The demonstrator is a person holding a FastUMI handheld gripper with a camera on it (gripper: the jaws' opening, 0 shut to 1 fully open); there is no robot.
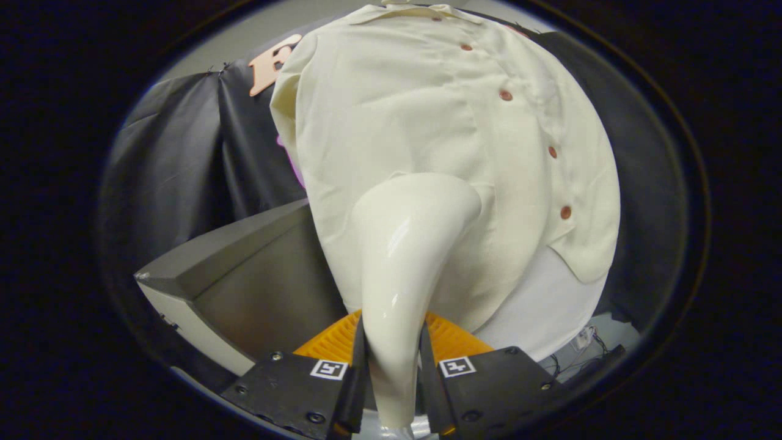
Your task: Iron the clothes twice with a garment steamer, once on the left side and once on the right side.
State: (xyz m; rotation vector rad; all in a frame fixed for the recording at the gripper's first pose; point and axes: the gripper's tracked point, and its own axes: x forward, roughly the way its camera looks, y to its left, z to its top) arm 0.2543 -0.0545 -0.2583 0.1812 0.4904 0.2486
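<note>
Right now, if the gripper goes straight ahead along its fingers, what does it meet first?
The shirt, most likely. The gripper is shut on the steamer, whose head already sits at or near the shirt's lower front. Depth is unclear, so I can't tell whether the head is touching the cloth yet.

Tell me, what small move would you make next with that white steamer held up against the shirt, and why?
Probably a slow glide of the steamer up the shirt, staying on the panel beside the buttons. The gripper is shut on the steamer's handle, and its head sits low on the shirt, near the hem, so most of the cloth lies above it.
</note>
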